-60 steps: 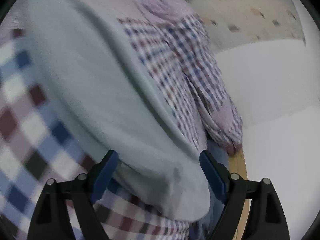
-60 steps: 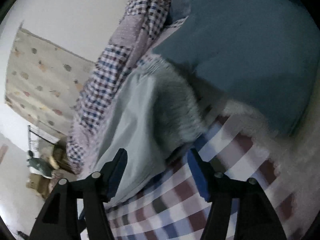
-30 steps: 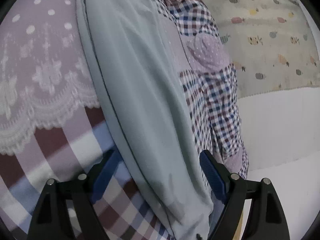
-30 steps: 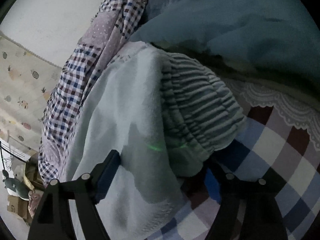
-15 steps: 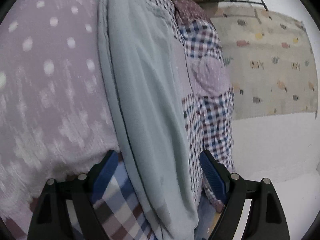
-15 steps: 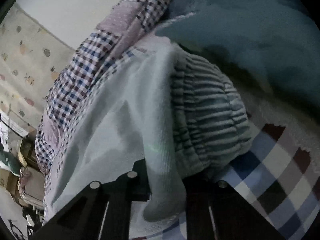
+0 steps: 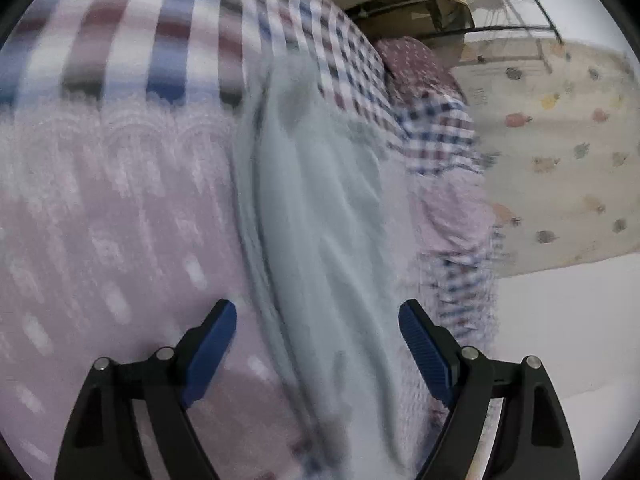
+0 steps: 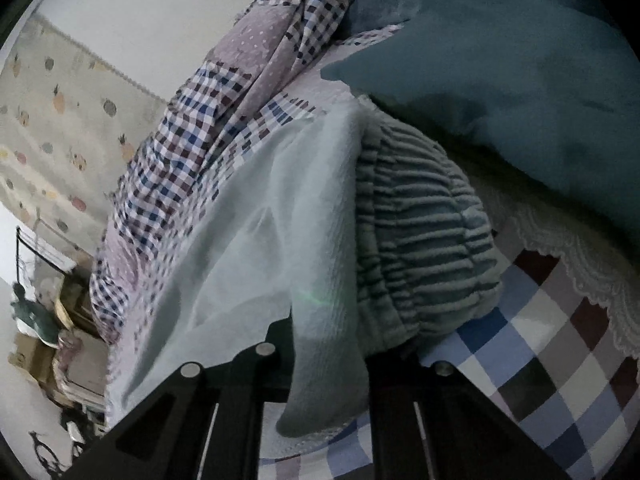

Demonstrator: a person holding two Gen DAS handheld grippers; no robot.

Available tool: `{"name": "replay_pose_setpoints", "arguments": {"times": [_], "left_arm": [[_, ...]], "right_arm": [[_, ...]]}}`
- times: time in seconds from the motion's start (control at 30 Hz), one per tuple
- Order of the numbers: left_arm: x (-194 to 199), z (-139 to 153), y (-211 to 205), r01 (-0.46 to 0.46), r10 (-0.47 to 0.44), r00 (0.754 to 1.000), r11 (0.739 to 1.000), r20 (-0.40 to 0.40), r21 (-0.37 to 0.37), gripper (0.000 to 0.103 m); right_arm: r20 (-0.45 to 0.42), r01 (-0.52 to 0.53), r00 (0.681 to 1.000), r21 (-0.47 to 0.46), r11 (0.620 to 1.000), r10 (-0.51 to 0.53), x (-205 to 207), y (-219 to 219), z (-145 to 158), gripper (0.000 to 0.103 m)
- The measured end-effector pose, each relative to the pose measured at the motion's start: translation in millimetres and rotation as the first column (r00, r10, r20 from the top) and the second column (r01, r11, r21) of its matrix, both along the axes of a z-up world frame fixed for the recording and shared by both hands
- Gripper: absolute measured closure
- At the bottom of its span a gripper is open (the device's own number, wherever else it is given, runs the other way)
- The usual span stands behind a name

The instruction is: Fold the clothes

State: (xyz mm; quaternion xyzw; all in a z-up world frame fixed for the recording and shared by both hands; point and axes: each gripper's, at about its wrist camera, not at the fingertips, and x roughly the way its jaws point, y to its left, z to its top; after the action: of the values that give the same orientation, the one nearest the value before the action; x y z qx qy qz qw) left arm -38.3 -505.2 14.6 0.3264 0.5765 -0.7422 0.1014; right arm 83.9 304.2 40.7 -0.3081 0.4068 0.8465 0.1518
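A pale mint-green garment [image 7: 320, 240] lies stretched along the bed on a pink dotted lace cover [image 7: 100, 220]. My left gripper [image 7: 318, 320] is open, its blue pads either side of the garment's lower part and above it. In the right wrist view the same garment [image 8: 260, 240] shows its gathered elastic waistband [image 8: 420, 248]. My right gripper [image 8: 328, 344] is shut on the garment's fabric just beside the waistband; its pads are hidden by the cloth.
A plaid bed sheet [image 8: 540, 380] and a checked patchwork quilt [image 8: 192, 140] lie under and beside the garment. A dark teal blanket [image 8: 520, 60] lies at the head end. A fruit-print mat [image 7: 560, 160] covers the floor beside the bed; boxes and clutter [image 8: 40, 340] stand beyond.
My right gripper closed on the garment by the waistband. My left gripper slid along the garment over the pink lace cover, staying open; its view is now blurred by motion.
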Motion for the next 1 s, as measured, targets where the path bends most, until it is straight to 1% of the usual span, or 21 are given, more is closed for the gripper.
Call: {"name": "replay_pose_setpoints", "arguments": {"times": [0.07,0.17,0.27,0.4,0.53,0.57,0.63,0.7,0.77,0.8,0.83,1.0], "left_arm": [[-7,1,-13,0.006,-0.005,0.999,0.999,0.032,-0.042,0.016],[-17,-1,-26,0.011,-0.009,0.999,0.999,0.042,-0.047,0.017],[-26,0,-30,0.019,-0.013,0.998,0.995,0.055,-0.096,0.017],[-35,-2,-39,0.001,0.004,0.999,0.993,0.044,-0.118,0.017],[-51,-3,-49,0.003,0.002,0.999,0.990,0.040,-0.142,0.017],[-54,-3,-51,0.006,0.000,0.999,0.988,0.044,-0.153,0.021],[-58,-4,-54,0.013,-0.001,0.998,0.985,0.070,-0.172,0.038],[-60,-8,-59,0.015,0.002,0.995,0.986,0.096,-0.168,0.081],[-59,-13,-64,0.011,0.006,0.993,0.989,0.115,-0.151,0.086],[-57,-15,-65,0.007,0.007,0.995,0.990,0.099,-0.139,0.091],[-54,-16,-66,0.004,0.007,0.996,0.991,0.085,-0.132,0.092],[-44,-8,-60,-0.019,0.029,0.998,0.985,0.051,-0.173,0.097]], "right_arm": [[-0.002,-0.009,1.000,0.008,1.000,0.009,0,1,2,0.094],[0.001,-0.015,1.000,0.020,1.000,0.015,0,1,1,0.094],[0.007,-0.019,1.000,0.028,0.999,0.019,0,1,-3,0.093],[0.011,-0.022,1.000,0.028,0.999,0.022,0,2,-6,0.093],[0.022,-0.026,0.999,0.051,0.998,0.025,-2,0,-7,0.093],[0.025,-0.027,0.999,0.057,0.998,0.025,-2,-1,-7,0.093],[0.032,-0.029,0.999,0.070,0.997,0.027,-3,-2,-7,0.093],[0.038,-0.031,0.999,0.083,0.996,0.028,-3,-3,-7,0.093],[0.044,-0.033,0.999,0.096,0.995,0.028,-4,-4,-7,0.093],[0.047,-0.034,0.998,0.102,0.994,0.029,-4,-4,-7,0.093],[0.050,-0.035,0.998,0.109,0.993,0.029,-5,-5,-7,0.093],[0.069,-0.051,0.997,0.146,0.988,0.041,-5,-8,-3,0.094]]}}
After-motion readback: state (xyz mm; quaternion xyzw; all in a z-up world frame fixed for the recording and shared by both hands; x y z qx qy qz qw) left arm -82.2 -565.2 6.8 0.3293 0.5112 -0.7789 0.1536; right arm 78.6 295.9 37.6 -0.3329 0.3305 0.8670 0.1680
